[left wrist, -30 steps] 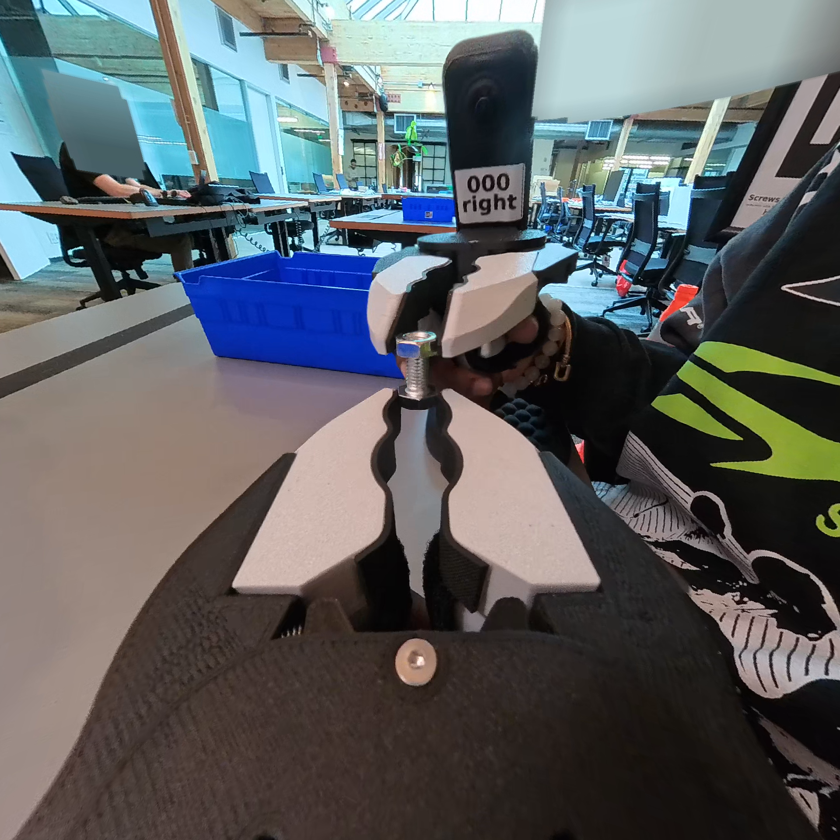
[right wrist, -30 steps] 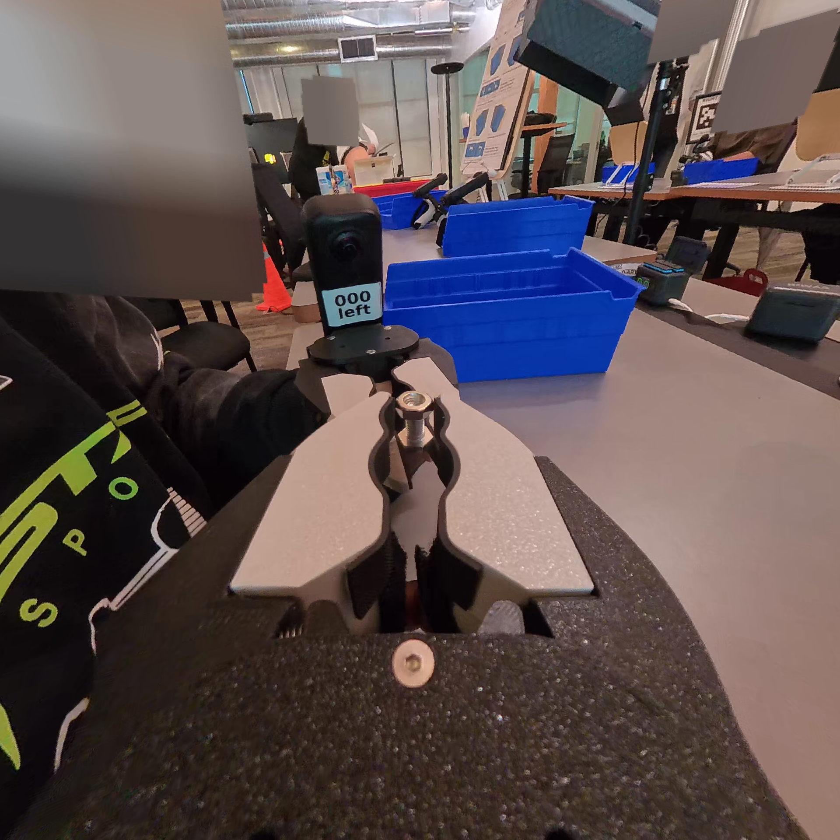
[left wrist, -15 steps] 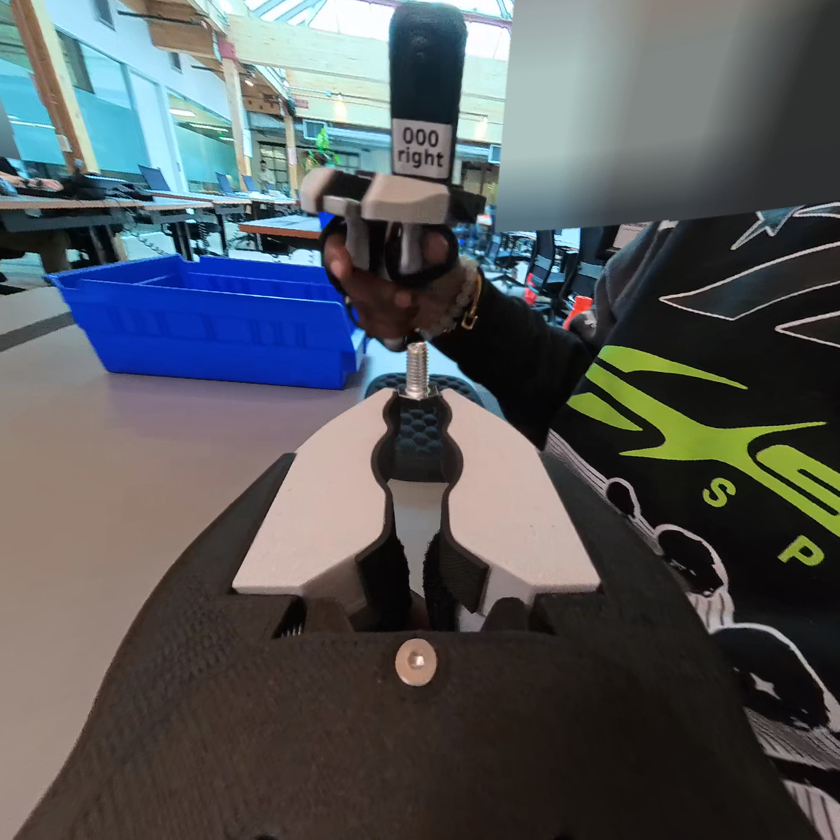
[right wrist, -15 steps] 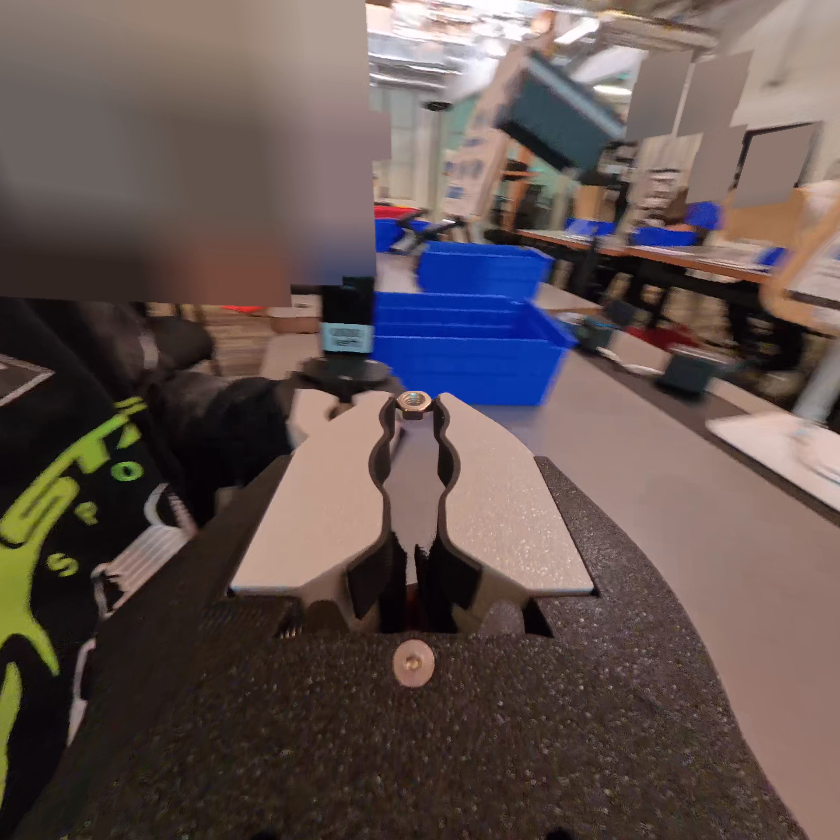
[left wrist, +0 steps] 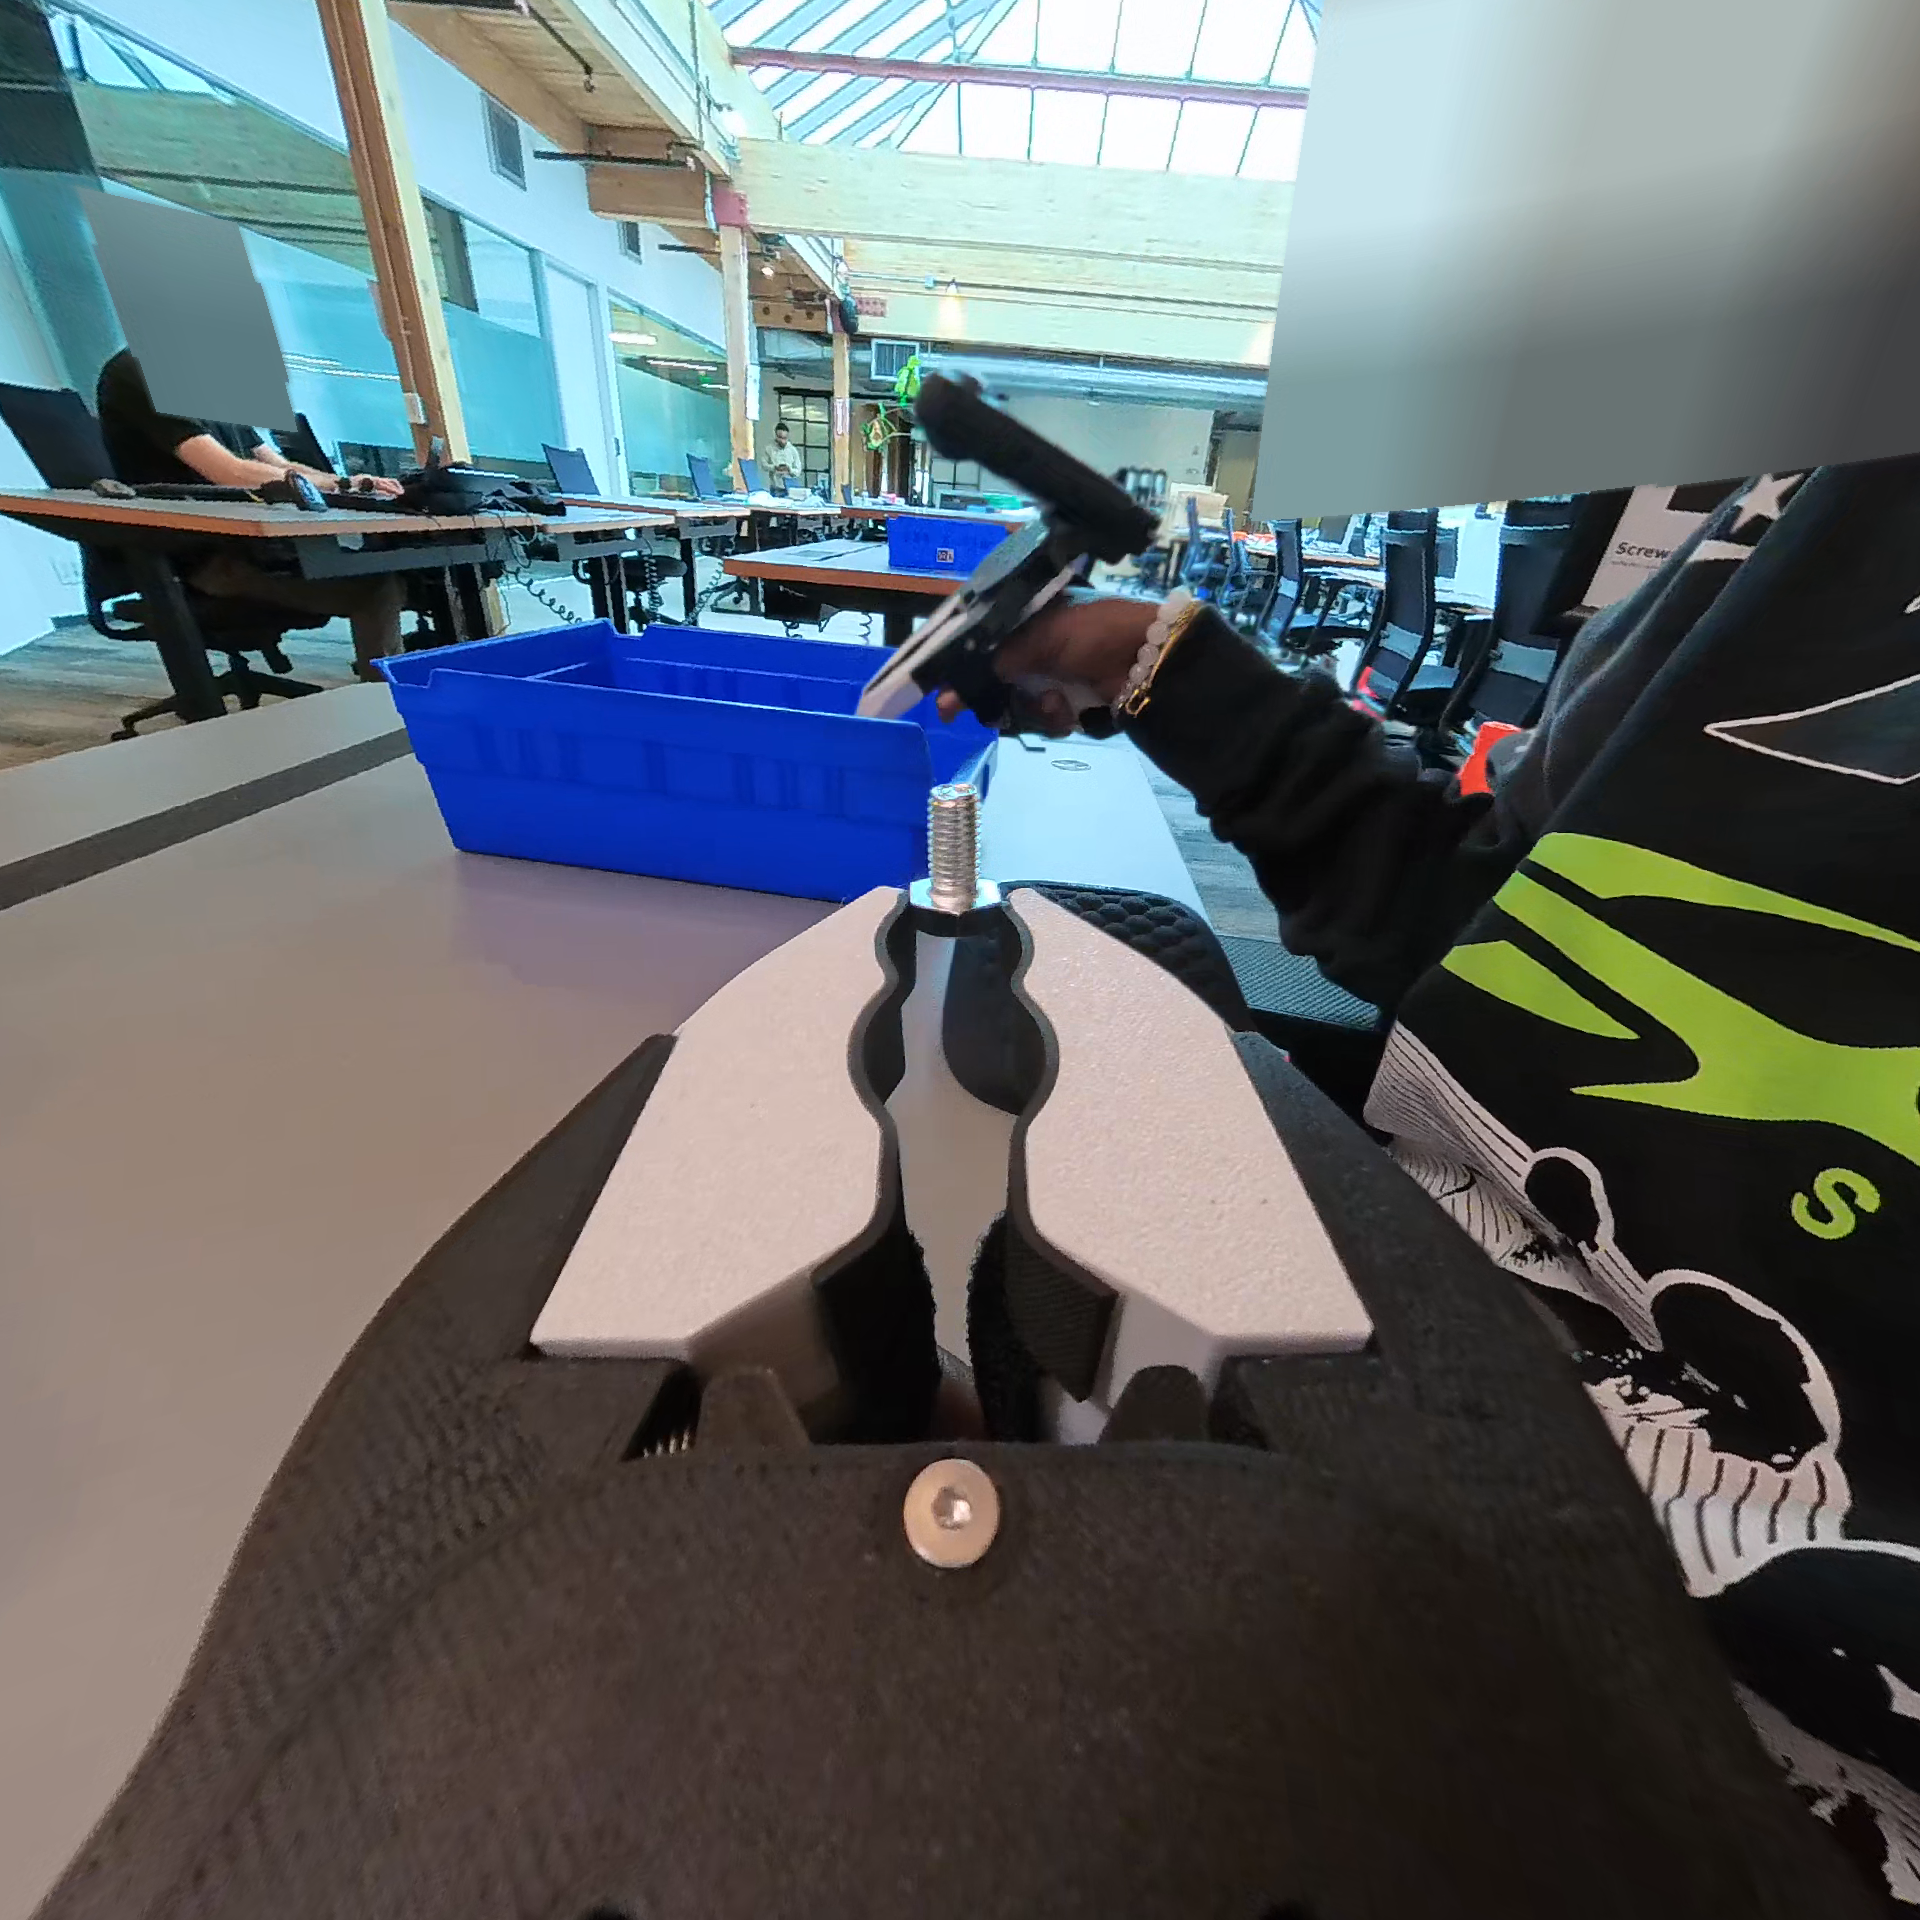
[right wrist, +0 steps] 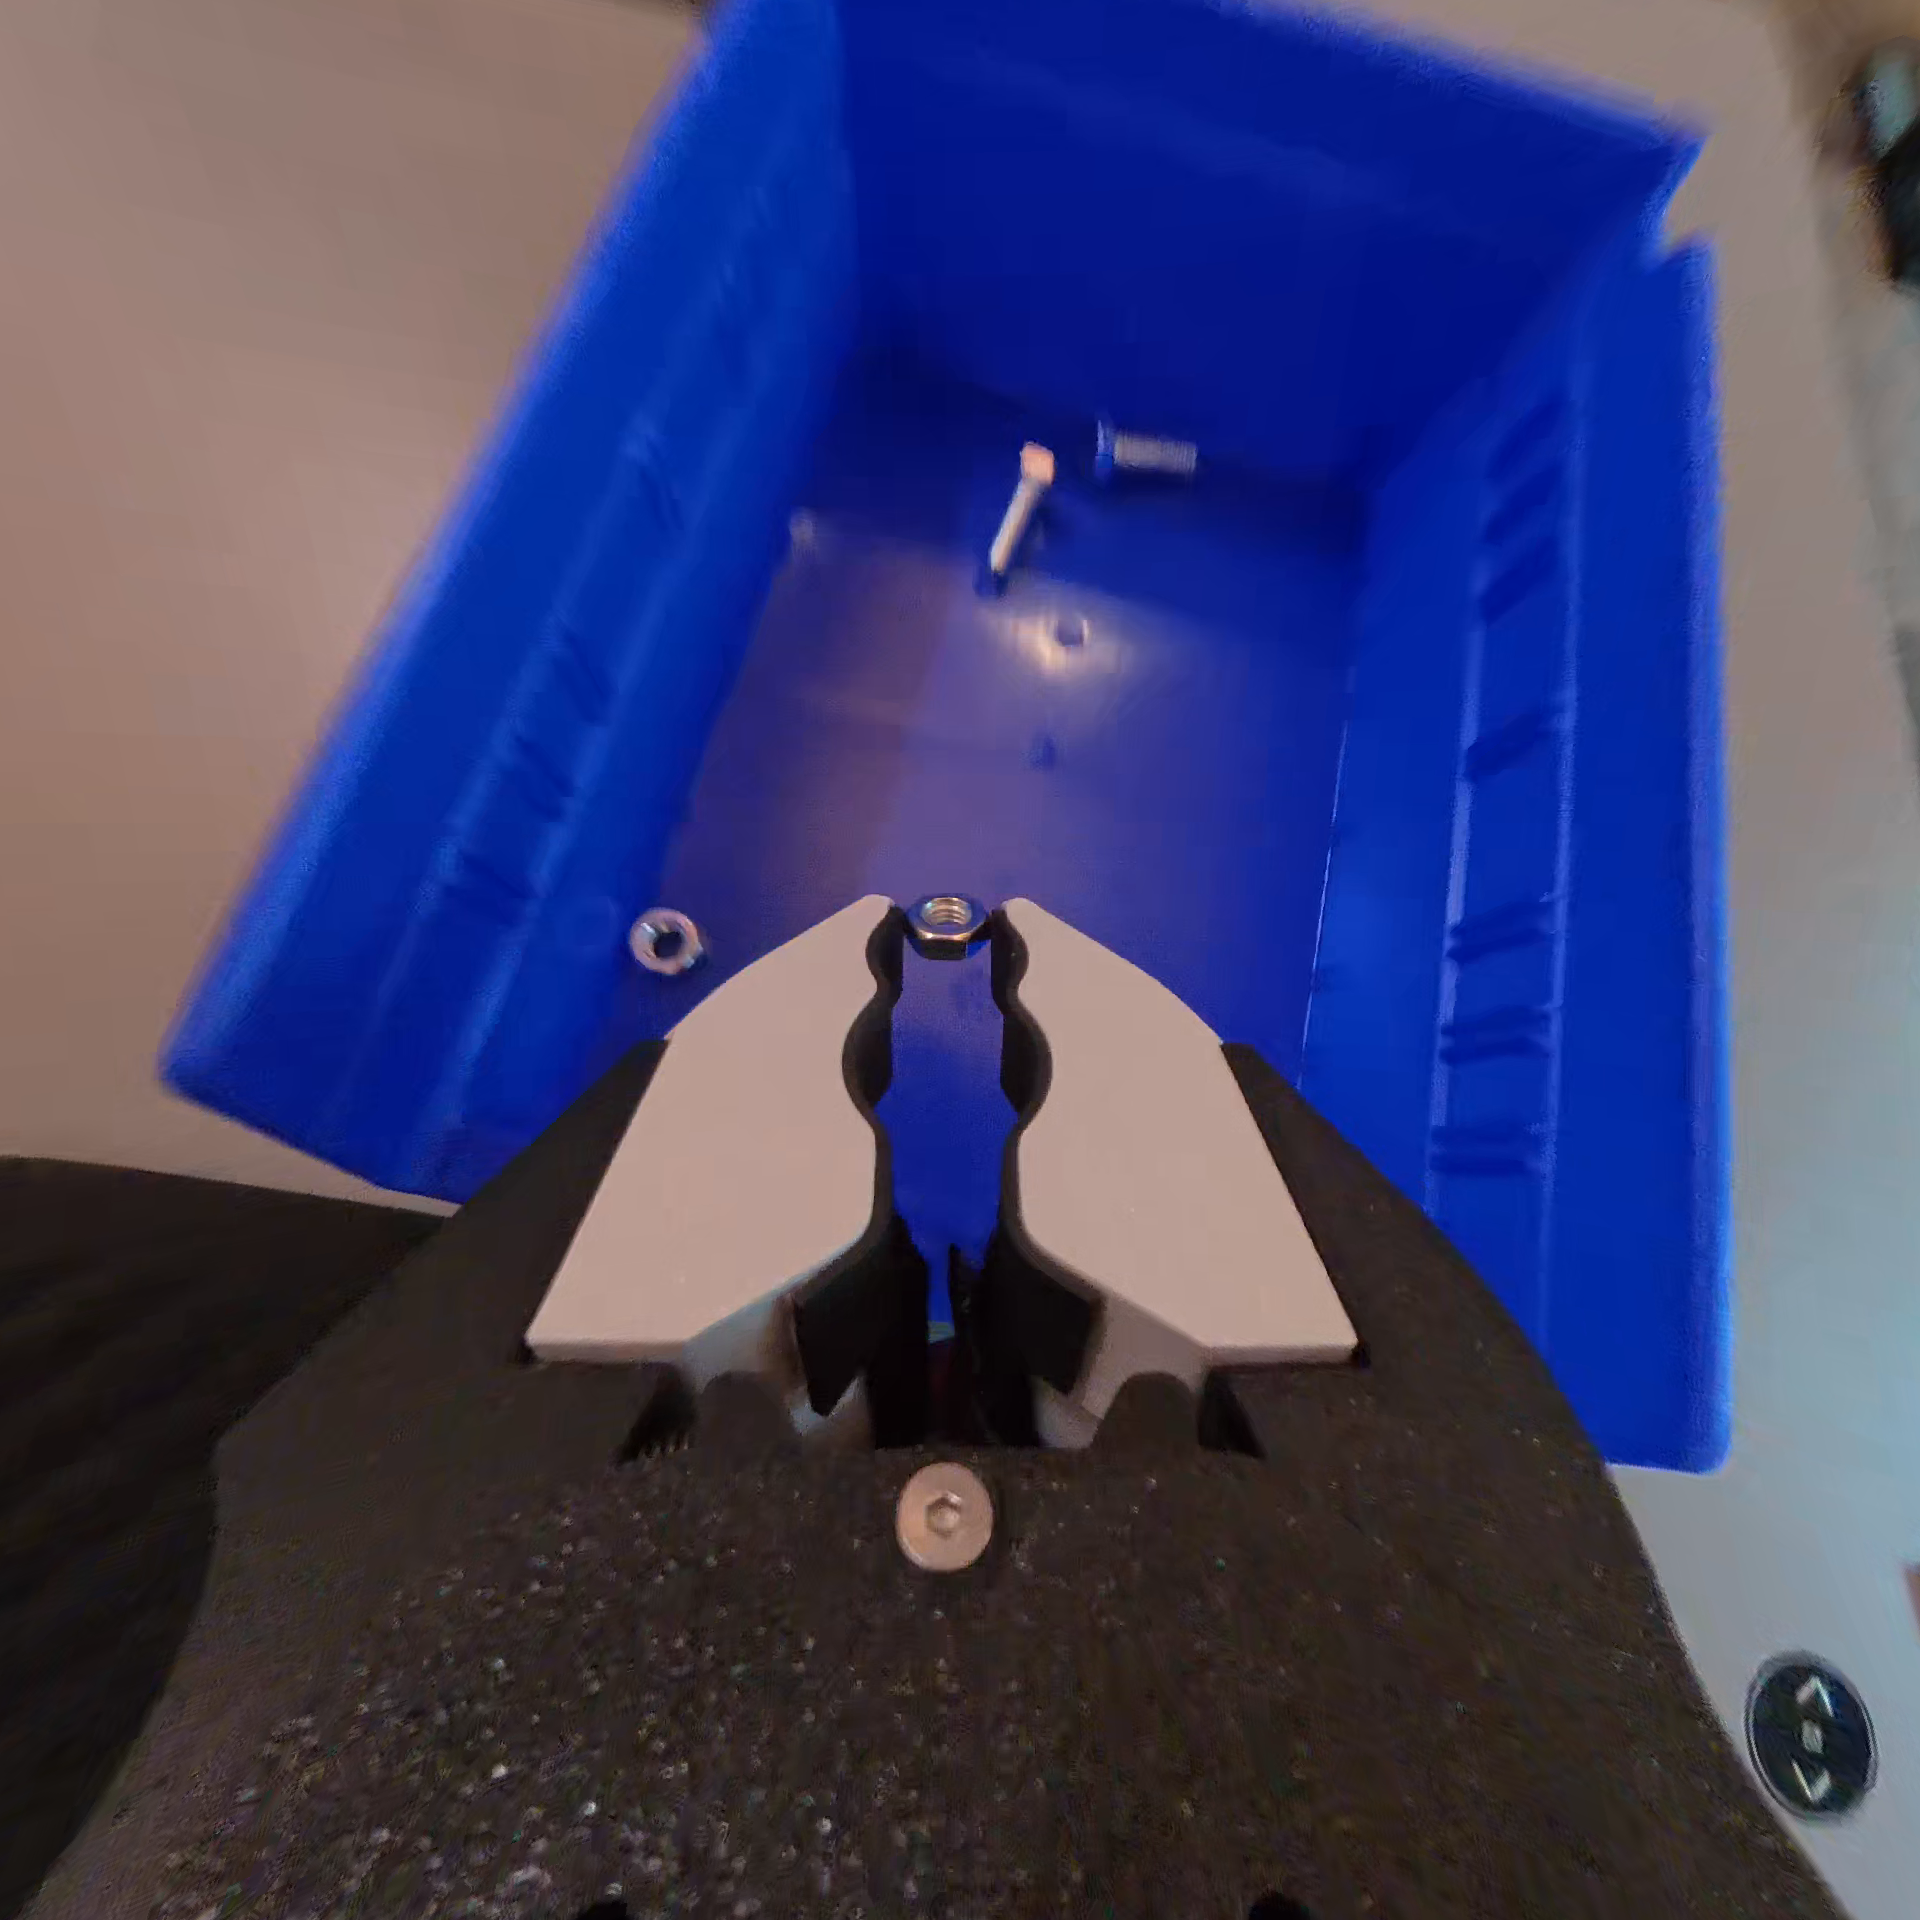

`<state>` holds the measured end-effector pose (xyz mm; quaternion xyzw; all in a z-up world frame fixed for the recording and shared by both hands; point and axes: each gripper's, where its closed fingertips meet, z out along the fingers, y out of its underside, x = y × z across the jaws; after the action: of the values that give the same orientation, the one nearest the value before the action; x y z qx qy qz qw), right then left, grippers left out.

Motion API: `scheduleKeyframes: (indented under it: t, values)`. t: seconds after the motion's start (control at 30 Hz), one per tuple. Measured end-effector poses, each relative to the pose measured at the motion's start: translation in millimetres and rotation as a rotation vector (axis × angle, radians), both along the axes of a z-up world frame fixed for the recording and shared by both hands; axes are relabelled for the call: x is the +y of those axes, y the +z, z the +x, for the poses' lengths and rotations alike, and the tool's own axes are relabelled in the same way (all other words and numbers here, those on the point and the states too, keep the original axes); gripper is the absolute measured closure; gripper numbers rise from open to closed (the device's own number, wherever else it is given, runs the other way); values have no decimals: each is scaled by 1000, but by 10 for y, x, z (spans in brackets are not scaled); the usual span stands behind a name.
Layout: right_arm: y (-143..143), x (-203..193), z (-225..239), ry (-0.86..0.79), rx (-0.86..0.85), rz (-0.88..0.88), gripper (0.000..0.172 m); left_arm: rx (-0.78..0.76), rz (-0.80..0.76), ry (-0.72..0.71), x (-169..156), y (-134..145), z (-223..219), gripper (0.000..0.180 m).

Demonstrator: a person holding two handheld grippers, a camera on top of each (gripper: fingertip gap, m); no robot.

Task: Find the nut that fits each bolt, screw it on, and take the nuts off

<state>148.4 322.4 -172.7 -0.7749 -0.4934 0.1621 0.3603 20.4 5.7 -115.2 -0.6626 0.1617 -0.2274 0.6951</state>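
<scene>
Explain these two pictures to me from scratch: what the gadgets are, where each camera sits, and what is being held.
No robot here: a person holds a hand-operated gripper in each hand, and each gripper carries a camera looking along its own jaws. One picture comes from the left gripper, whose jaws pinch the head of a silver bolt standing upright, thread bare. Farther off in it you see the person's other hand with the second gripper over a blue bin on the grey table. The other picture comes from the right gripper, looking down into that bin while its jaws pinch a silver nut. More bolts and a loose nut lie inside.
</scene>
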Motion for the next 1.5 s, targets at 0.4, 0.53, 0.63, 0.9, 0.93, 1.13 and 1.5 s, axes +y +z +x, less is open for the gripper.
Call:
scheduleKeyframes:
  t: [0.4,0.53,0.63,0.9,0.93,1.13,1.5]
  values:
    - [-507,24,118,-32,-247,-145,155,14,-14,11,16,-36,-11,166]
    - [-591,-4,150,0,-333,-195,155,14,-15,11,15,-38,-12,166]
    - [-627,-6,158,16,-376,-222,155,17,-17,11,15,-43,-9,166]
    - [-516,28,120,-2,-300,-203,141,18,-22,14,20,-52,-15,166]
    - [-471,41,115,-11,-283,-183,139,18,-22,14,22,-52,-14,166]
    - [135,-113,-231,68,-33,40,138,18,-27,23,30,-60,-28,166]
    - [1193,-2542,-1112,978,618,-72,142,19,-31,25,36,-71,-30,166]
